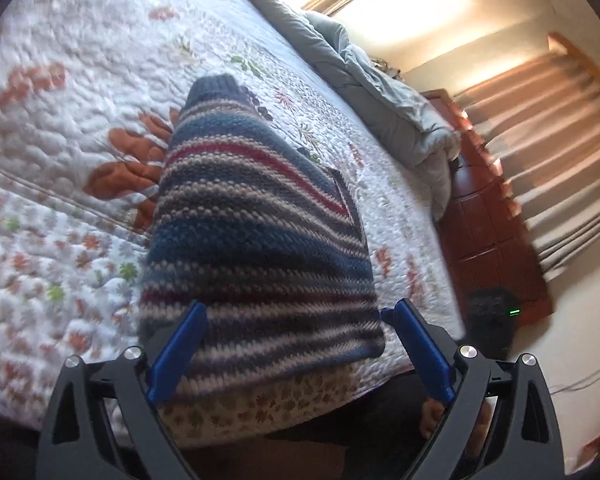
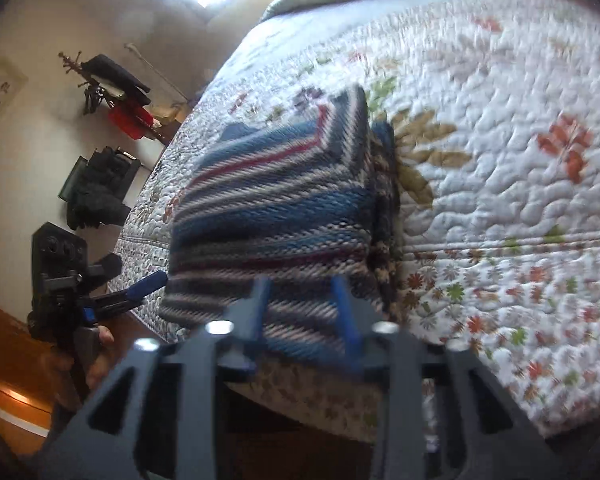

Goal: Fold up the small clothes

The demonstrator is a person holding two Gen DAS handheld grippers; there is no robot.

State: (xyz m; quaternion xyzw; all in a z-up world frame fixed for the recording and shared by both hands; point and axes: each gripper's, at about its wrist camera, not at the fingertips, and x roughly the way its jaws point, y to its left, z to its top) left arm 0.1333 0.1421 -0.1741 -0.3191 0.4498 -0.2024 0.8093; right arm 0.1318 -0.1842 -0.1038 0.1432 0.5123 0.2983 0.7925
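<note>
A small striped knit sweater [image 1: 256,220] in blue, grey, cream and red lies folded on the floral quilt near the bed's front edge; it also shows in the right wrist view [image 2: 280,208]. My left gripper [image 1: 300,312] is open, its blue fingers [image 1: 180,344] spread wide on either side of the sweater's near hem, holding nothing. My right gripper [image 2: 304,292] is blurred, its jaws partly apart over the sweater's near edge, not gripping it. The left gripper also shows in the right wrist view [image 2: 140,292], off the sweater's left side.
The white floral quilt [image 1: 80,100] covers the bed. A grey duvet [image 1: 380,88] is bunched at the far end. A wooden dresser [image 1: 488,220] and curtains [image 1: 552,128] stand beside the bed. A coat rack [image 2: 108,84] and dark bags [image 2: 100,188] stand by the wall.
</note>
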